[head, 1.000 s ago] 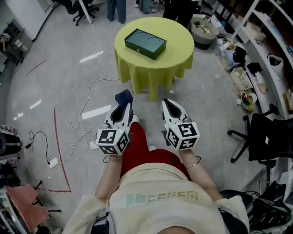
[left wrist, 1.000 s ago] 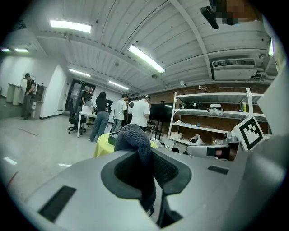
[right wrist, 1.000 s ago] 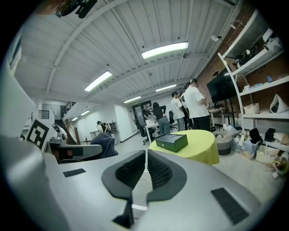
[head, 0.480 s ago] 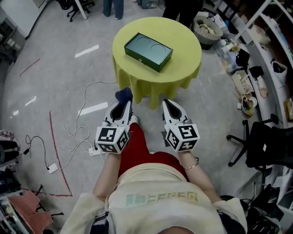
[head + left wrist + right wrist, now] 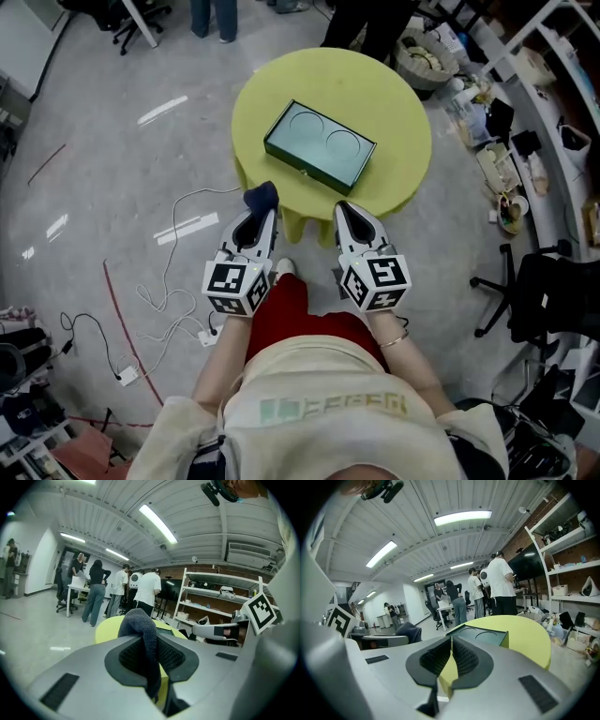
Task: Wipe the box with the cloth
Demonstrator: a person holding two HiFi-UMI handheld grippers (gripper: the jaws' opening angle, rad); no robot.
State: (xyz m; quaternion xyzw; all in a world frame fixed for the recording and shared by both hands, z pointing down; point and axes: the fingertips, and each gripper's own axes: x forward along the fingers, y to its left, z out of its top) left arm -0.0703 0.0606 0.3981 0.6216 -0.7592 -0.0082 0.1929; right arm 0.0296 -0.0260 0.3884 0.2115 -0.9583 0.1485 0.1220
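We hold the dark cloth (image 5: 260, 196) pinched in our left claw (image 5: 263, 217), its free end bunched above the tips. Our right claw (image 5: 346, 212) is closed on nothing. The green box (image 5: 320, 147) lies on the round yellow desk (image 5: 405, 117) ahead of both claws and a little right of the left one. Its long axis slants from far-left to near-right.

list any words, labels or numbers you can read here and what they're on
Person's shirt: teal print across the front, too blurred to read.
Cubes on the left gripper and right gripper: black-and-white square markers, no letters or digits.
Green box: two circles on the lid, no readable text.
Dark cloth in the left gripper: no label visible.
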